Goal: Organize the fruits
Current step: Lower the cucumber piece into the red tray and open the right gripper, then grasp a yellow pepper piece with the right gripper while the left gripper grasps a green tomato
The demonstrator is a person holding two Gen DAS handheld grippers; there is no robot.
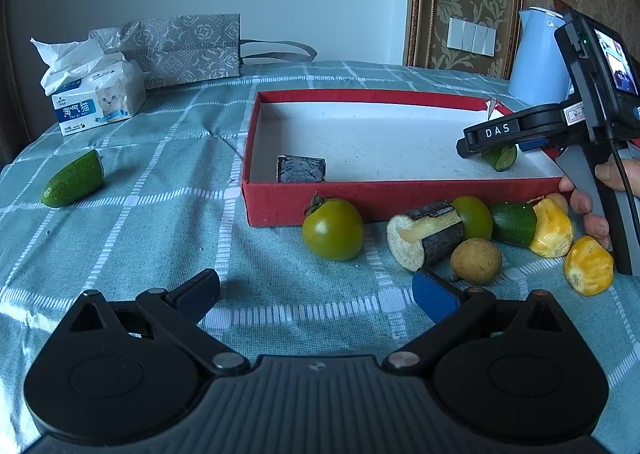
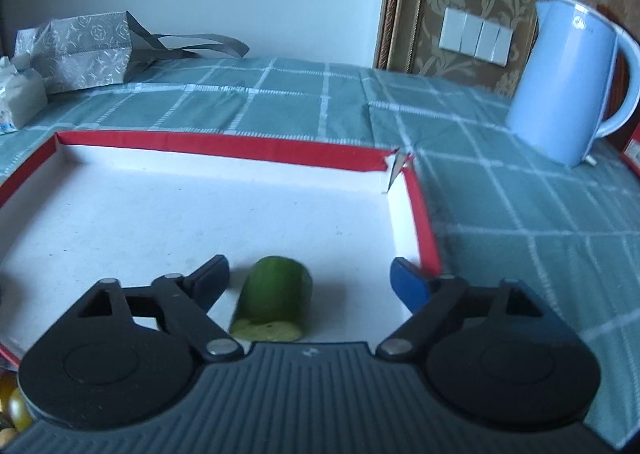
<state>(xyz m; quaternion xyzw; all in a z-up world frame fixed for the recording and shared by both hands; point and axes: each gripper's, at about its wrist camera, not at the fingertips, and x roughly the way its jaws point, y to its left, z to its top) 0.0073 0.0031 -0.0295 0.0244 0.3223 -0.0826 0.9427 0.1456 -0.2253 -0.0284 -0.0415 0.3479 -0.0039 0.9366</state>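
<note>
**Cucumber piece lying in the red box between spread right jaws**

Right gripper (image 2: 310, 278) over the near right corner of the red box (image 2: 224, 146), jaws wide apart, pads clear of the cucumber piece (image 2: 272, 302) — lying on the white floor of the box between them, cut face toward the camera. Dark cut block (image 1: 301, 169) also inside the box, near its front left wall. Left gripper (image 1: 316, 290) above the checked tablecloth (image 1: 160, 174), jaws likewise spread, nothing between them. Outside the box, along its front wall: green tomato (image 1: 333, 229), bark-covered cut piece (image 1: 425, 236), second green fruit (image 1: 474, 217), small brown round fruit (image 1: 476, 261), another cucumber piece (image 1: 514, 223), two yellow corn pieces (image 1: 552, 228) (image 1: 589, 265). Well apart on the left — a cucumber end piece (image 1: 73, 179). Behind: tissue pack (image 1: 94, 94), patterned bag (image 1: 180, 48), blue kettle (image 2: 568, 82). Hand (image 1: 592, 194) on the right gripper's handle.
</note>
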